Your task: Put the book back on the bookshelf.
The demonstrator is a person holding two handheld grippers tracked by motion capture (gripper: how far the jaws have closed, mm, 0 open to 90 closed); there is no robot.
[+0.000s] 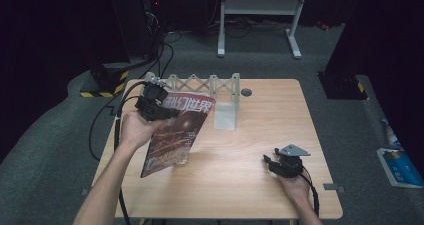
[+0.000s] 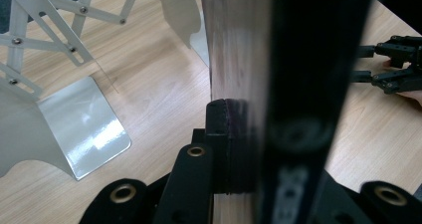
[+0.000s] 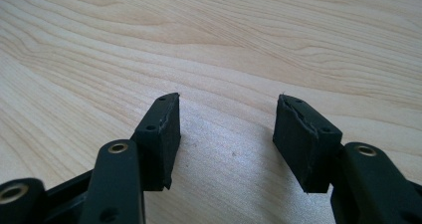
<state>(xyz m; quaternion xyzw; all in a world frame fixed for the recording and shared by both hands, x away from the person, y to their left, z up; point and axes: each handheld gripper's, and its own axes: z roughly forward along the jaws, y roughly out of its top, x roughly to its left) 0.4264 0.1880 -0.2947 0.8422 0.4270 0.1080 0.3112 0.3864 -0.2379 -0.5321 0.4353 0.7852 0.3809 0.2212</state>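
Note:
A magazine with a dark reddish cover and white characters on top is held tilted above the left half of the wooden table. My left gripper is shut on its upper left edge. In the left gripper view the magazine runs edge-on between the jaws of the left gripper, one pad pressed against it. My right gripper rests low at the table's front right, open with nothing between its fingers. It appears again as the right gripper over bare wood, and as the right gripper in the distance.
A white expanding book rack with scissor bars stands at the table's back, its flat end plate just right of the magazine; the rack lies close below the left gripper. A round grommet sits behind it. A cable trails off the left edge.

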